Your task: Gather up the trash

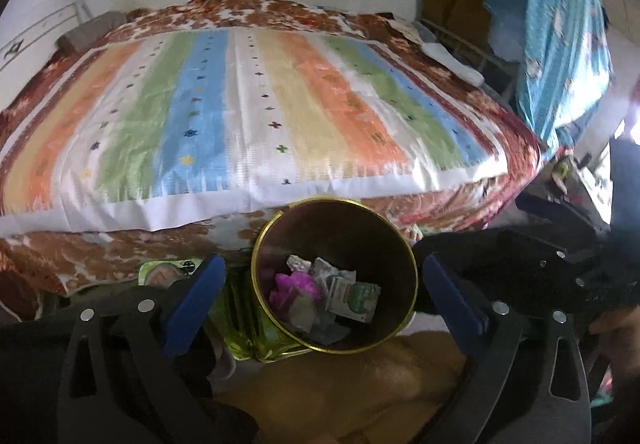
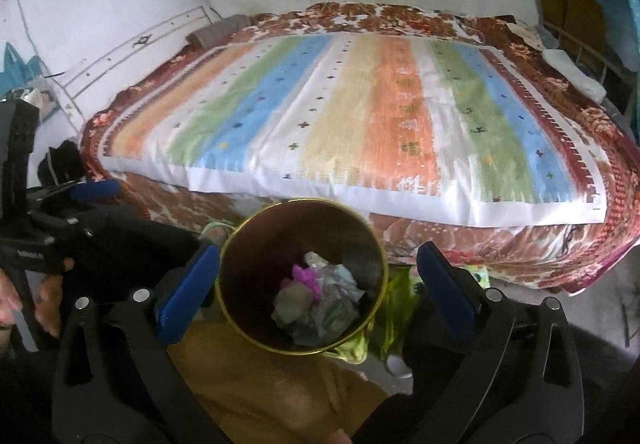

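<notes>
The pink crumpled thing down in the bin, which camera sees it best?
The left wrist view. There the pink scrap lies open and bright at the bottom of the bin, beside small packets. The right wrist view shows only a small part of it, mostly hidden behind grey crumpled paper.

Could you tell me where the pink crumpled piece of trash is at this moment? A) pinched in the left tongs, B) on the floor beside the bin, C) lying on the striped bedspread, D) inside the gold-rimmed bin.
D: the pink crumpled piece lies among wrappers at the bottom of the gold-rimmed bin, and both tongs are open and empty.
</notes>
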A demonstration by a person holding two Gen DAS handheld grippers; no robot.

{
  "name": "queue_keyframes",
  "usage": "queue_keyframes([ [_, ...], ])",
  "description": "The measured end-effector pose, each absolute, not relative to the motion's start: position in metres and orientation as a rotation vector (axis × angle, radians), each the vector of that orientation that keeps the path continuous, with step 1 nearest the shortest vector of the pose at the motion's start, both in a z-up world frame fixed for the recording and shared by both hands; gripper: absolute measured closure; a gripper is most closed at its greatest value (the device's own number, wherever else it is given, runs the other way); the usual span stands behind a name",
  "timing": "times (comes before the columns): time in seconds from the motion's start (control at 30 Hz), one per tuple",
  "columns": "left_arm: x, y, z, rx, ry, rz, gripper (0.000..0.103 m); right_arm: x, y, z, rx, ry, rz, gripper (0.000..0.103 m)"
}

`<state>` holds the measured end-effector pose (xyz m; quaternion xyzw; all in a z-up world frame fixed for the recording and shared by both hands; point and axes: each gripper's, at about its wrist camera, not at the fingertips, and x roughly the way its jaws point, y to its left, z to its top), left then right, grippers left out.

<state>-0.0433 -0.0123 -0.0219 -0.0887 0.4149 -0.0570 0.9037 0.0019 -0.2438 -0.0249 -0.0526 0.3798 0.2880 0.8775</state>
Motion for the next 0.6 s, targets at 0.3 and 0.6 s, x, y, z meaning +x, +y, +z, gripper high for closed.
queue_keyframes([
  [0.3,-0.041,-0.019,-0.033,-0.183,0.89,-0.081,0.006,-0.009,-0.239,-0.027,-0.116,0.77,0.624,0.009],
  [0.6,-0.042,-0.024,-0.034,-0.176,0.893,-0.093,0.006,-0.01,-0.236,-0.028,-0.115,0.777,0.643,0.009],
])
